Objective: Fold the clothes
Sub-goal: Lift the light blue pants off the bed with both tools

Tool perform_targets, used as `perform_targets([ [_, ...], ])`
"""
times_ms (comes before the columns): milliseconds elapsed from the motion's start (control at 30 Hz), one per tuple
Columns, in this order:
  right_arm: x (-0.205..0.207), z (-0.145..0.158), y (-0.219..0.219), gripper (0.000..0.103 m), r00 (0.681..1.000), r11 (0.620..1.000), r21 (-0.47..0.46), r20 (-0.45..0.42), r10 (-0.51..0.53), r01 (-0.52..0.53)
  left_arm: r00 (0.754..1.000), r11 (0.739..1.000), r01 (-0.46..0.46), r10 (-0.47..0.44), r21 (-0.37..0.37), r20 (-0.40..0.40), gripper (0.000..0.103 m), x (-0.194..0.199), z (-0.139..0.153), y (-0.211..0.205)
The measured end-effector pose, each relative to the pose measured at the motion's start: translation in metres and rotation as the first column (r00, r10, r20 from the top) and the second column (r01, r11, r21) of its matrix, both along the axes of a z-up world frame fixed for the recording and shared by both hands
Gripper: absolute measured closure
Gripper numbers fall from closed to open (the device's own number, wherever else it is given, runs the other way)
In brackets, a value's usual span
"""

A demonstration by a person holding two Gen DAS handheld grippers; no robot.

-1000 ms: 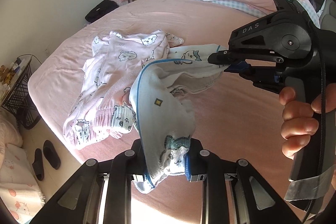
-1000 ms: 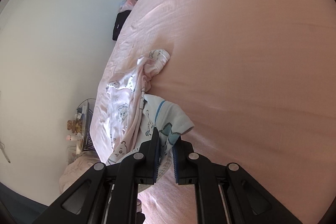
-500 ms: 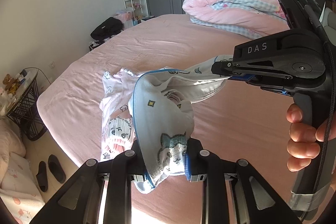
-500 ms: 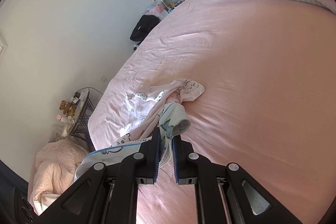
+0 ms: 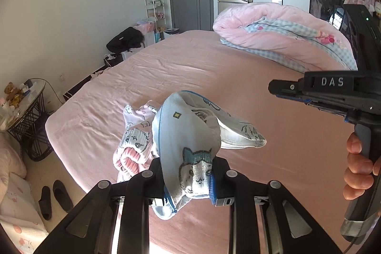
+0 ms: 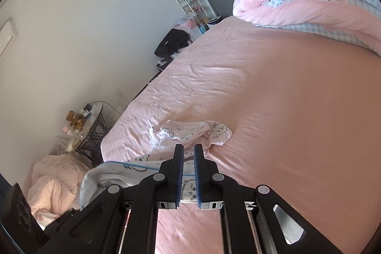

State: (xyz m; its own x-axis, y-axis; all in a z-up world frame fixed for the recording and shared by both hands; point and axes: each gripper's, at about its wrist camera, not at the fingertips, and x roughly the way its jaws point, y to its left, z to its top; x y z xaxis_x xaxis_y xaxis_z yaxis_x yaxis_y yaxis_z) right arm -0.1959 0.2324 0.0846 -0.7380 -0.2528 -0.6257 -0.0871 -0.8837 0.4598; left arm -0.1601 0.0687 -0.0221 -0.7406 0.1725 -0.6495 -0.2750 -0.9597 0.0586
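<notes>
In the left wrist view, the left hand-held gripper (image 5: 188,179) is seen clamped on the light blue printed garment (image 5: 183,135) at the lower centre of the frame, so that the cloth is held up above the pink bed (image 5: 214,68). The right hand-held gripper (image 5: 271,88), at the right edge, is now clear of the fabric, whereas half a second ago a far edge of the garment was pinched in it; that edge now droops free. A second pink-and-white garment (image 5: 133,137) is left crumpled on the bed just behind. In the right wrist view, the right hand-held gripper (image 6: 188,158) is shown with its jaws slightly apart and nothing between them; the blue garment (image 6: 114,173) hangs at lower left. A fresh grasp is probably needed before the garment can be spread and folded.
</notes>
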Motion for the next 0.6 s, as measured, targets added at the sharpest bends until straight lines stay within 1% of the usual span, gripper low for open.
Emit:
perform_targets([
  [100,0.002,-0.004,-0.01,0.096,0.999,0.995,0.101,0.042,0.019,-0.024,1.0,1.0,0.016,-0.016,0.0,-0.017,0.082,-0.002,0.013,0.002],
  [200,0.005,-0.012,-0.022,0.095,0.998,0.975,0.219,0.055,0.032,-0.043,0.999,0.999,0.04,-0.039,0.017,-0.018,0.082,-0.005,0.026,0.003],
  [233,0.007,-0.015,-0.025,0.095,0.998,0.969,0.245,0.059,0.032,-0.046,0.999,0.999,0.045,-0.045,0.015,-0.022,0.082,-0.005,0.029,0.004],
  [267,0.008,-0.019,-0.026,0.094,0.997,0.966,0.251,0.072,0.039,-0.056,0.998,0.999,0.05,-0.05,0.01,-0.028,0.082,-0.005,0.032,0.004],
  [300,0.008,-0.023,-0.027,0.091,0.995,0.964,0.257,0.085,0.045,-0.065,0.998,0.999,0.054,-0.054,0.005,-0.035,0.082,-0.005,0.035,0.005],
  [333,0.009,-0.026,-0.028,0.084,0.994,0.962,0.262,0.097,0.051,-0.075,0.997,0.998,0.057,-0.057,-0.002,-0.043,0.082,-0.006,0.038,0.005],
  [400,0.01,-0.032,-0.026,0.075,0.993,0.965,0.252,0.111,0.041,-0.068,0.997,0.998,0.058,-0.059,-0.014,-0.056,0.082,-0.008,0.043,0.005],
  [567,0.012,-0.04,-0.017,0.073,0.993,0.977,0.213,0.117,0.005,-0.03,0.996,0.998,0.06,-0.062,-0.037,-0.068,0.082,-0.017,0.059,0.004],
  [600,0.012,-0.038,-0.016,0.071,0.994,0.976,0.214,0.106,0.01,-0.033,0.995,0.997,0.062,-0.064,-0.035,-0.072,0.082,-0.017,0.063,0.003],
])
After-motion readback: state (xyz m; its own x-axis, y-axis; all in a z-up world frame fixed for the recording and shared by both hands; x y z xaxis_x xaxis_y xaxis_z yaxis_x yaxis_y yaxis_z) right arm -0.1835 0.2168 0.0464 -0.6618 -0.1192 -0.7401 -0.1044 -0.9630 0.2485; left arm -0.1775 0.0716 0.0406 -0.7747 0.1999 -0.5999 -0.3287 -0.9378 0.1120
